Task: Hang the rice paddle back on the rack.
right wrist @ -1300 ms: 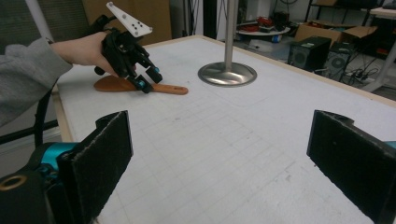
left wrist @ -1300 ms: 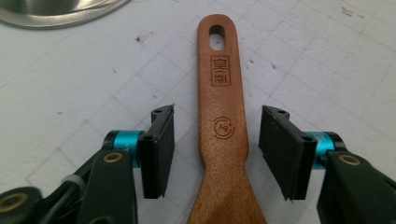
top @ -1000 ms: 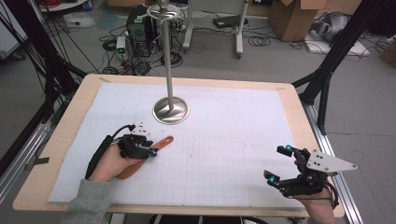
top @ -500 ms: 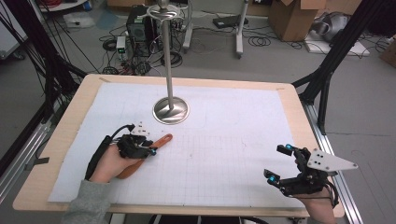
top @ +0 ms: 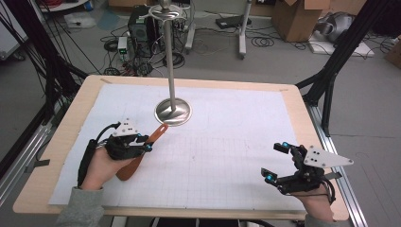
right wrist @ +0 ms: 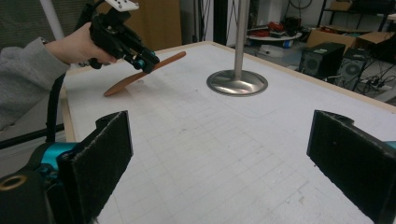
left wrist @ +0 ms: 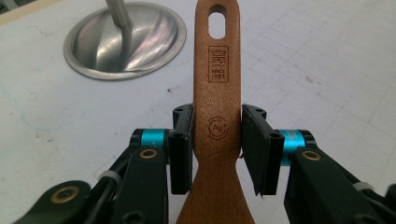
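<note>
The left tool [top: 144, 143] is at the lower left of the high view, carried by a hand in a grey sleeve. It is clamped on a wooden spatula [top: 142, 156]. In the left gripper view the two black pads [left wrist: 183, 147] press on both edges of the handle, just above the place where it widens into the blade. The jaws have just been closing a little, with the handle between them. The handle end has an oval hole and a stamped mark below it, and it points to the upper middle of that view.

In the right gripper view the spatula [right wrist: 140, 74] is at the upper left. It is tilted: the blade end is low, at or near the white sheet, and the handle end is lifted up toward the stand. I cannot tell if the blade touches the sheet.

The right tool [top: 277, 162] is at the lower right of the high view, low over the worktop [top: 56, 146]. Its jaws are wide apart and nothing is between them; the right gripper view shows bare grid paper [right wrist: 224, 154] between the two pads.

Farther away, in the upper middle of the high view, a metal stand [top: 173, 111] with a round base and a tall pole is on the sheet. The spatula handle ends near this base but apart from it.
</note>
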Demonstrator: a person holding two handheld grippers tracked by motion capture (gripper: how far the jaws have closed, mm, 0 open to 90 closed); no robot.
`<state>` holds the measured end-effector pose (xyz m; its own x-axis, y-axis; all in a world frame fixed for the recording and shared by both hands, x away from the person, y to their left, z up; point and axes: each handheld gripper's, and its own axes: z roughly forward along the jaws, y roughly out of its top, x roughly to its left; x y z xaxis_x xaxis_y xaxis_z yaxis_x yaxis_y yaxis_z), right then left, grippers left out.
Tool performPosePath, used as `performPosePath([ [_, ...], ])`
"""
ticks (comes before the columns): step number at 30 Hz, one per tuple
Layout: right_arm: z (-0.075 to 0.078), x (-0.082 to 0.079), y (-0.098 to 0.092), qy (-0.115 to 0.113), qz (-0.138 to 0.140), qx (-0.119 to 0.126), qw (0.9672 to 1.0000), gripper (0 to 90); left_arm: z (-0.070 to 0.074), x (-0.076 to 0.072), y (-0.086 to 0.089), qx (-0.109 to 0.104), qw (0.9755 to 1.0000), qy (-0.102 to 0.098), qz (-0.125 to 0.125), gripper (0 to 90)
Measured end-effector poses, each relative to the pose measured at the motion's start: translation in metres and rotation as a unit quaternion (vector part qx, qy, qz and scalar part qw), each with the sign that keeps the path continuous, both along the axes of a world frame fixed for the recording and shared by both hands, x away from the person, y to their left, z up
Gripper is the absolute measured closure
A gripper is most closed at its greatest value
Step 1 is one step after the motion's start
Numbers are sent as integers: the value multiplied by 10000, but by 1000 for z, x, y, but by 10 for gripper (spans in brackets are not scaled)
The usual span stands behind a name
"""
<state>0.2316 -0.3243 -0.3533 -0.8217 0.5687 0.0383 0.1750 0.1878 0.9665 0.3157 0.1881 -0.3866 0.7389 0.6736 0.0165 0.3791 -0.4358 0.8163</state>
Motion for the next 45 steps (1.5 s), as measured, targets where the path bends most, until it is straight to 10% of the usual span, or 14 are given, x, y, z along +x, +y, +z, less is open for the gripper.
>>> performPosePath([
  [20, 1, 18, 24, 26, 285, -3, 9996, 56, 29, -31, 22, -288, 9974, -618, 239, 649],
  [45, 0, 28, 33, 28, 338, -43, 9994, 56, 38, -41, 39, -764, 9925, -841, 457, 650],
])
